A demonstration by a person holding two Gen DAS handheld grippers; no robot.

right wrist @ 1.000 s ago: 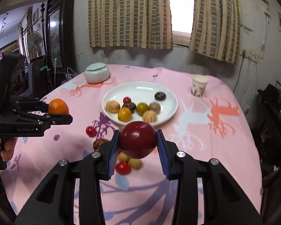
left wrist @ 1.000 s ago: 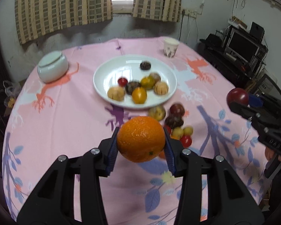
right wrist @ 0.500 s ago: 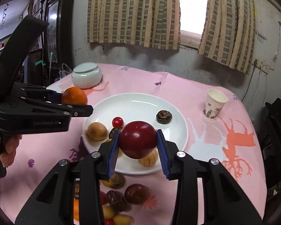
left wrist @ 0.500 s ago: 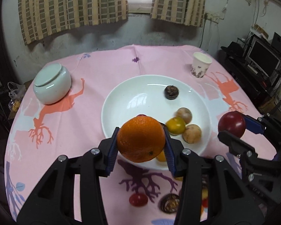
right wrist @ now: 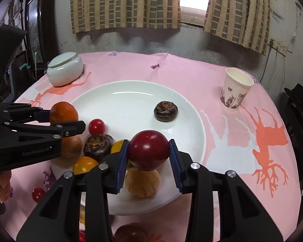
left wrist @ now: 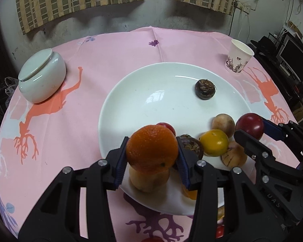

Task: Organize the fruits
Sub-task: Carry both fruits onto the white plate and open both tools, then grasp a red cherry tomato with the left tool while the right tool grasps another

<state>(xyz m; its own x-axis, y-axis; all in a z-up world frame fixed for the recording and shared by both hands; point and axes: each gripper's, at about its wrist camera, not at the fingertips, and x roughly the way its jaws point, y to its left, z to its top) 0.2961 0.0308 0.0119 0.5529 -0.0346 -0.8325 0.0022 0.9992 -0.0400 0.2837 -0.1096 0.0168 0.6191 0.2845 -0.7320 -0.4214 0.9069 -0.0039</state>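
Hovering over white plate [left wrist: 119,104]: left gripper [left wrist: 151,157] pinches orange [left wrist: 152,148], right gripper [right wrist: 148,157] pinches red fruit [right wrist: 148,150]. Lower onto bare porcelain beyond the clustered fruit, then release gently.

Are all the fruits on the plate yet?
Not yet. Several fruits already sit on the white plate. The left gripper holds an orange and the right gripper a red fruit above it. A small red fruit waits on the tablecloth.
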